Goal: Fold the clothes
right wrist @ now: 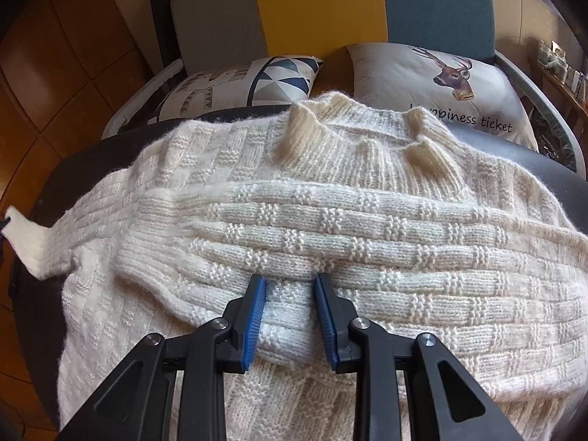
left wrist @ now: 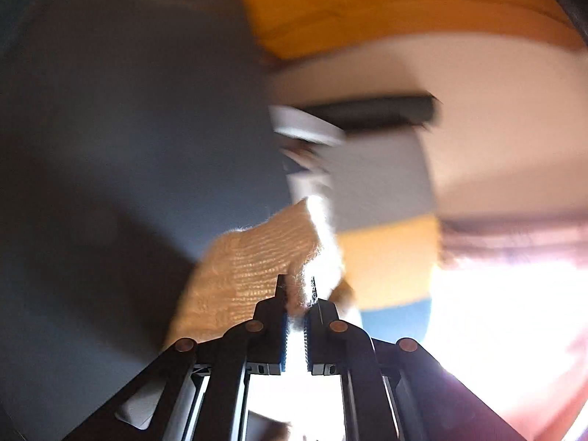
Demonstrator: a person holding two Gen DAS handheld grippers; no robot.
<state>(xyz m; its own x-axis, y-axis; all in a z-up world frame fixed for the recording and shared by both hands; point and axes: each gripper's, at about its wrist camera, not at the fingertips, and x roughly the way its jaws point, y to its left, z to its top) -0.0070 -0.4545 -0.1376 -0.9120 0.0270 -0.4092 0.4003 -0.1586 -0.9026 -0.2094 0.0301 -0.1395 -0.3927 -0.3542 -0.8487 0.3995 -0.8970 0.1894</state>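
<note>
Cream knit, left claw: left gripper point(left wrist: 297, 296) has its jaws pressed together on an edge of the sweater point(right wrist: 330, 228), apparently the free sleeve; that view is heavily blurred
Right claw: right gripper point(right wrist: 290, 290) stands partly spread, blue pads point(right wrist: 257, 316) either side of a ridge of knit on the folded sleeve point(right wrist: 312, 242); whether the pads press the fabric or only straddle it cannot be told
Sweater position: spread flat, collar point(right wrist: 367, 136) away from the camera, on a dark seat surface point(right wrist: 44, 198)
Second sleeve: other sleeve point(right wrist: 29, 246) trails off the left edge of the seat in the right wrist view
Done: one sleeve laid across the chest
Left, as judged: bring the second sleeve across, then fold the body upward toward the collar
Progress estimate: early to middle stage
Surroundings: geometric-print cushion point(right wrist: 235, 84) and deer cushion point(right wrist: 441, 84) lie behind the collar, against a grey, yellow and teal backrest point(right wrist: 319, 7)
Legible writing: deer cushion reads "ticket", preceded by a partly covered word ending "piness"; no brand label visible on the sweater
</note>
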